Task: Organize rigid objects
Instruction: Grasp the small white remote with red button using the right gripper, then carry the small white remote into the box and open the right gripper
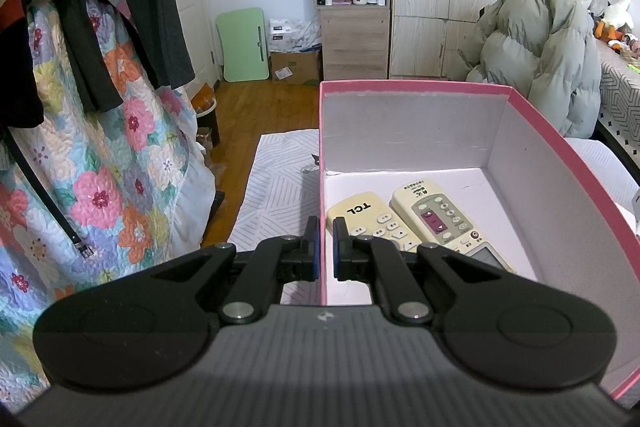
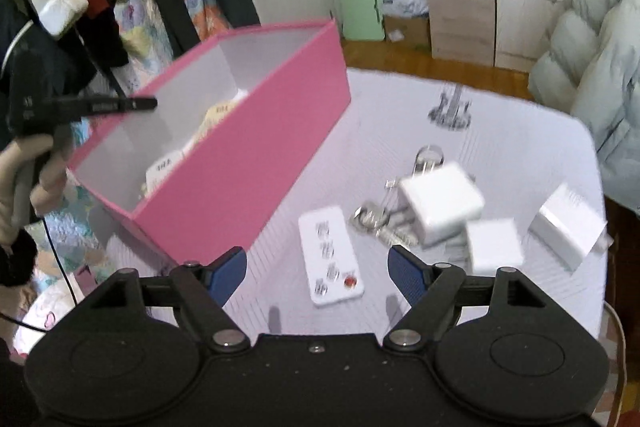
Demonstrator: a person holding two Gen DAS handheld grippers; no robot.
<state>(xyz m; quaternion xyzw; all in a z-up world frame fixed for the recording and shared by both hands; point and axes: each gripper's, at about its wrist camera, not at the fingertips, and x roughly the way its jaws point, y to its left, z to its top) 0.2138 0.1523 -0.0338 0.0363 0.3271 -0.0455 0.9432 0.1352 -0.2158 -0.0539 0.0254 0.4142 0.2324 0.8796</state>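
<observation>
I am seeing my left tongs (image 1: 326,247) clamping the near wall of the pink box (image 1: 560,163), one pad outside it and one inside. Just beyond them, two cream remotes are lying side by side on the box floor: the left remote (image 1: 370,219) is reading "TCL", while the print on the right remote (image 1: 444,219) is too small for me to read. My right tongs (image 2: 318,269) are standing wide apart, gripping nothing, and the white remote (image 2: 330,255) is lying on the bench (image 2: 400,99) just ahead, between the pads. Only the right view is showing it, along with the white adapters (image 2: 440,199) and keys beyond, blurred, and a hand (image 2: 24,171) gripping the left handle.
</observation>
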